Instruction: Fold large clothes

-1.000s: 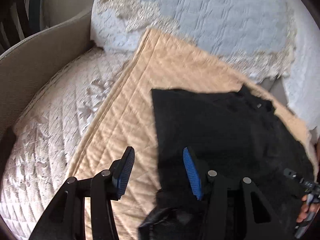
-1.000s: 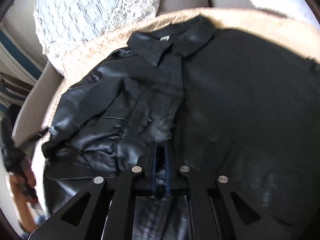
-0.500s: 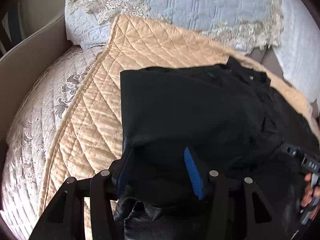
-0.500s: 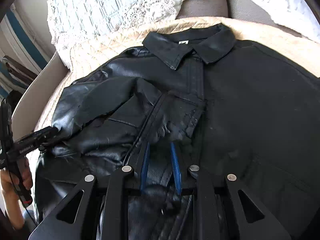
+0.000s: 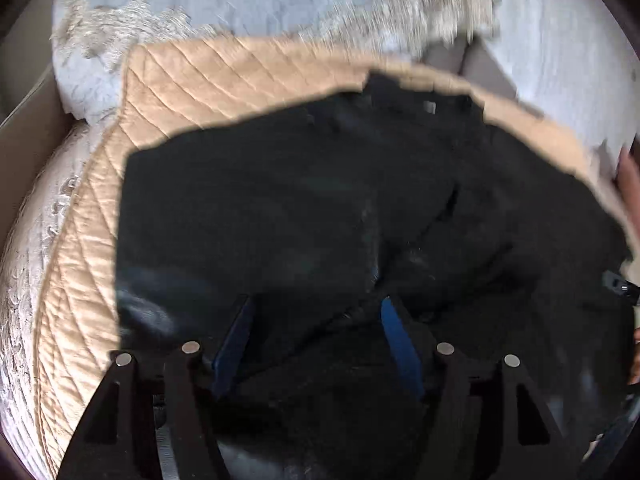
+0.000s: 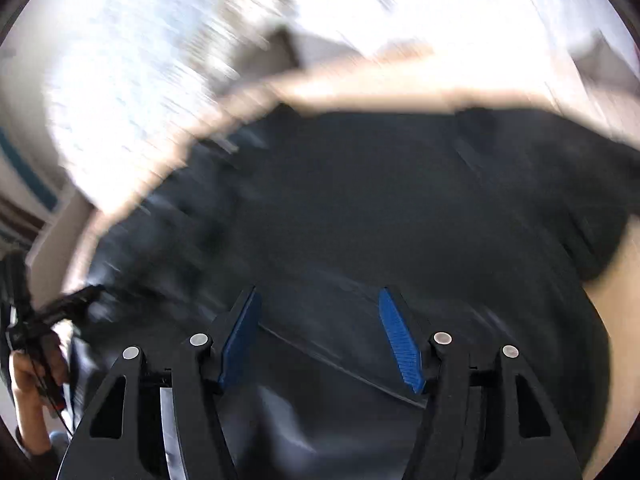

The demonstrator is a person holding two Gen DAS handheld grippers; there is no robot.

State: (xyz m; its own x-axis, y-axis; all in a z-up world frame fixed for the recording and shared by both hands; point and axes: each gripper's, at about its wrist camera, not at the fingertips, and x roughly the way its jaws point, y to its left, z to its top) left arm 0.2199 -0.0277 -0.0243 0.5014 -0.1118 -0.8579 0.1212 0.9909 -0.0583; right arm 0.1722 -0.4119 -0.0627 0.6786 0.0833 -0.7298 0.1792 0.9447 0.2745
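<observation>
In the left wrist view, a pale embroidered bedspread [image 5: 36, 280] fills the far left edge, with a plain beige panel [image 5: 28, 128] above it; next comes a tan quilted mat [image 5: 80, 280] stitched in diamonds, and behind it a light blue cushion [image 5: 248, 4] trimmed with lace; the black jacket [image 5: 300, 208] lies spread on the mat, its straight left edge just inside the mat's border and its collar [image 5: 420, 96] at the far side; the left gripper [image 5: 316, 340] is low over the jacket's near part, its blue-padded fingers [image 5: 400, 348] spreading apart with dark cloth lying between them but not pinched by the pads; at the right edge a hand [image 5: 630, 184] shows partly, blurred. In the right wrist view, which is heavily smeared, a hand [image 6: 32, 368] at the lower left grips the handle of the other tool; further right the jacket [image 6: 380, 208] covers most of the frame, glossy and creased on the left, smoother toward the right, with the tan mat [image 6: 360, 92] curving behind it and bright bedding above; the right gripper [image 6: 320, 340] hangs over the jacket's near hem, its fingers [image 6: 400, 344] opening wide, cloth below the gap and neither pad pressing on it; at the far right the mat [image 6: 624, 320] shows again past the jacket's edge.
</observation>
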